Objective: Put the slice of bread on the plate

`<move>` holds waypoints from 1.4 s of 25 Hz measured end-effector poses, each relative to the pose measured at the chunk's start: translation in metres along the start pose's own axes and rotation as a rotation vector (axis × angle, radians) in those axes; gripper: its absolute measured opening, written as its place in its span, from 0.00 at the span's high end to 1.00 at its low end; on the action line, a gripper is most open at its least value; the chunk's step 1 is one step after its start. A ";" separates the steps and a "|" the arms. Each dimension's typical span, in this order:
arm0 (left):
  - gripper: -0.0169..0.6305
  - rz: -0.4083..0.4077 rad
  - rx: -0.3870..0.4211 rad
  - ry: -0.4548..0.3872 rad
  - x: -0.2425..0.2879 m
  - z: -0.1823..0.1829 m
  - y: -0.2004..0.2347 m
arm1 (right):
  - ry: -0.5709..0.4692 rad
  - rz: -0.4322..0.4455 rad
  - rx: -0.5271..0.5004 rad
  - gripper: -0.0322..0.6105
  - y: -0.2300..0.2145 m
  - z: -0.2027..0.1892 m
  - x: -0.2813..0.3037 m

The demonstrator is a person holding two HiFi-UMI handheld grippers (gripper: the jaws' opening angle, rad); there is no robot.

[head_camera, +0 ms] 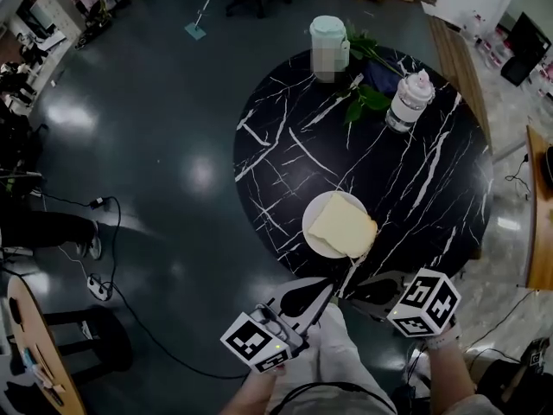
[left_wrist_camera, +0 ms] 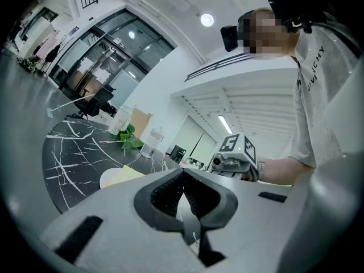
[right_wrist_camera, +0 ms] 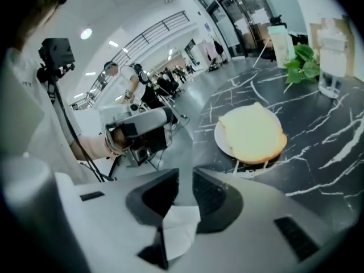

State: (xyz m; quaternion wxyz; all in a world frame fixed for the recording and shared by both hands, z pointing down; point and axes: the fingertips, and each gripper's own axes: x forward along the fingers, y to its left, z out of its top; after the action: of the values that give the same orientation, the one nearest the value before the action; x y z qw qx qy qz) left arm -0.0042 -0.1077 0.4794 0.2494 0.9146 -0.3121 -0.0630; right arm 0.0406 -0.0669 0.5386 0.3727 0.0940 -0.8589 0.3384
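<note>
A pale slice of bread (head_camera: pixel 344 225) lies on a white plate (head_camera: pixel 313 223) near the front edge of the round black marble table (head_camera: pixel 415 188), overhanging the plate's near right rim. Both grippers hover off the table's front edge, short of the plate. My left gripper (head_camera: pixel 321 290) is shut and holds nothing; its own view shows the jaw tips (left_wrist_camera: pixel 183 174) meeting. My right gripper (head_camera: pixel 361 290) points down at the bread (right_wrist_camera: pixel 253 132) and plate (right_wrist_camera: pixel 223 135), jaws narrowly open (right_wrist_camera: pixel 185 178) with nothing between them.
At the table's far side stand a mint-lidded jug (head_camera: pixel 328 46), a leafy green sprig (head_camera: pixel 367 93) and a clear bottle (head_camera: pixel 408 100). Cables and a power strip (head_camera: pixel 97 284) lie on the floor to the left. Wooden furniture (head_camera: pixel 540 223) stands right.
</note>
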 end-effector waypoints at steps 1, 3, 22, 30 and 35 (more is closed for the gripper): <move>0.96 -0.002 0.008 0.000 0.000 0.003 -0.001 | -0.056 -0.013 -0.022 0.84 0.003 0.007 -0.004; 0.96 -0.009 0.027 -0.002 -0.002 0.010 -0.004 | -0.174 -0.044 -0.093 0.89 0.011 0.022 -0.016; 0.96 -0.051 0.135 -0.016 -0.001 0.078 -0.040 | -0.709 -0.185 -0.288 0.93 0.074 0.095 -0.112; 0.96 -0.050 0.147 -0.028 -0.007 0.092 -0.045 | -0.686 -0.220 -0.295 0.93 0.077 0.095 -0.111; 0.96 -0.044 0.162 -0.028 -0.013 0.097 -0.043 | -0.680 -0.219 -0.304 0.94 0.077 0.098 -0.109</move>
State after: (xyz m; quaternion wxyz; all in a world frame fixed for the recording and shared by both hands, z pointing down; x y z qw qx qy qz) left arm -0.0174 -0.1111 0.3734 0.1685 0.9374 -0.2996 -0.0559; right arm 0.0289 -0.0829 0.3737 0.1103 0.2354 -0.9588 0.1148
